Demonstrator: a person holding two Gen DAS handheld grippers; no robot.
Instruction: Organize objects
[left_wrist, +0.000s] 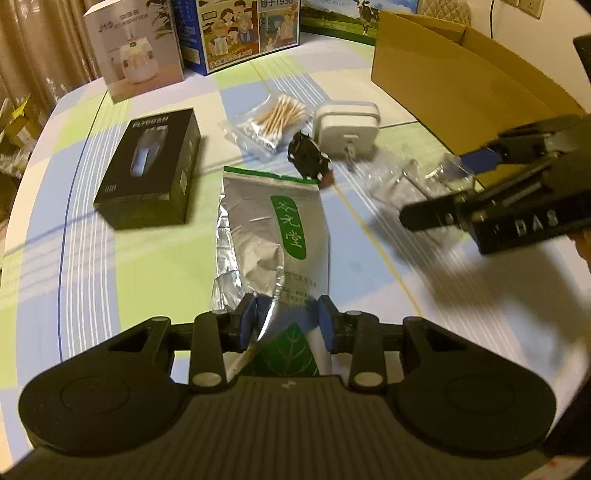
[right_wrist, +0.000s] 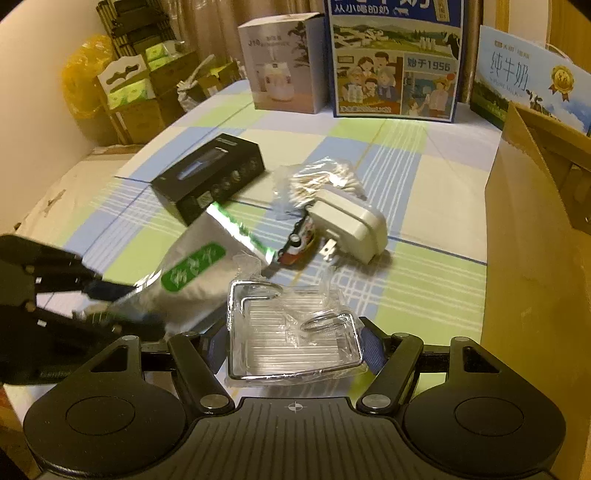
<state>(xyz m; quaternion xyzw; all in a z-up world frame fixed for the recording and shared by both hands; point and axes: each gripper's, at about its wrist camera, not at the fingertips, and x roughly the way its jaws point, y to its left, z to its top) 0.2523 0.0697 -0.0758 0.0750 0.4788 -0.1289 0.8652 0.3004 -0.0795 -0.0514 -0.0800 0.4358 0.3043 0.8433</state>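
Pouch (left_wrist: 264, 236) ahead of left gripper (left_wrist: 287, 321): silver foil, green label and top strip. Box (left_wrist: 147, 168) beyond-left: black. Charger (left_wrist: 347, 129): white. Cloth (left_wrist: 155, 266): checked blue, green, cream. Carton (left_wrist: 454, 96): brown.

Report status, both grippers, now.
Left gripper shut on silver foil pouch. Right gripper around wrapped wire rack, grip unconfirmed. Cardboard box open, right side. Nothing blocking.
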